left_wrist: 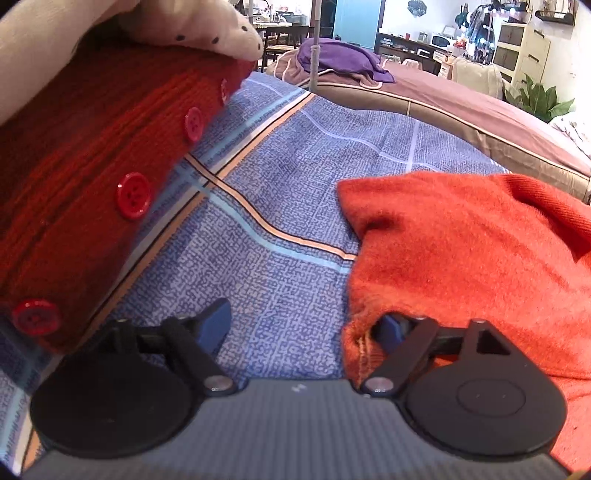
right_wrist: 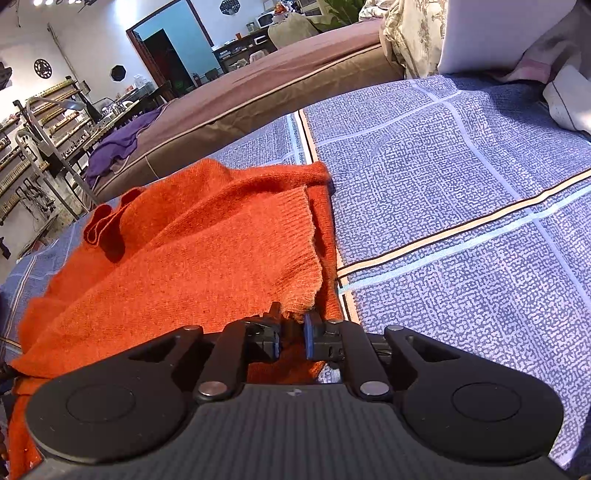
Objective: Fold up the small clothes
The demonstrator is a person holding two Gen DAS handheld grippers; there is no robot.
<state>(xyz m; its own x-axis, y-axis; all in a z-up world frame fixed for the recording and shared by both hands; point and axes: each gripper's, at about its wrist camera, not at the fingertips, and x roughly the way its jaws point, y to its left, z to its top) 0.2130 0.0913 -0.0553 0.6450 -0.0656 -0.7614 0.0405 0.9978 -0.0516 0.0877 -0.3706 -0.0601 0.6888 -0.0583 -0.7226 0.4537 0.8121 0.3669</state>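
An orange knit sweater [left_wrist: 461, 258] lies folded on the blue patterned sheet [left_wrist: 295, 184], at the right of the left wrist view. My left gripper [left_wrist: 303, 326] stands wide open over bare sheet. Its right fingertip [left_wrist: 388, 330] is at the sweater's left edge, and nothing sits between the pads. In the right wrist view the sweater [right_wrist: 203, 240] fills the left half, with a ribbed hem folded over on top. My right gripper [right_wrist: 291, 338] hovers at the hem's near corner. Its jaws stand a narrow gap apart, and the pads do not press the cloth.
A red cardigan [left_wrist: 92, 147] with red buttons lies at the left, with a cream dotted cloth [left_wrist: 207, 26] on top of it. Beyond the sheet [right_wrist: 461, 184] is a brown bed cover [right_wrist: 295, 74] with a purple cloth [right_wrist: 118, 144]. White bedding [right_wrist: 569, 99] sits far right.
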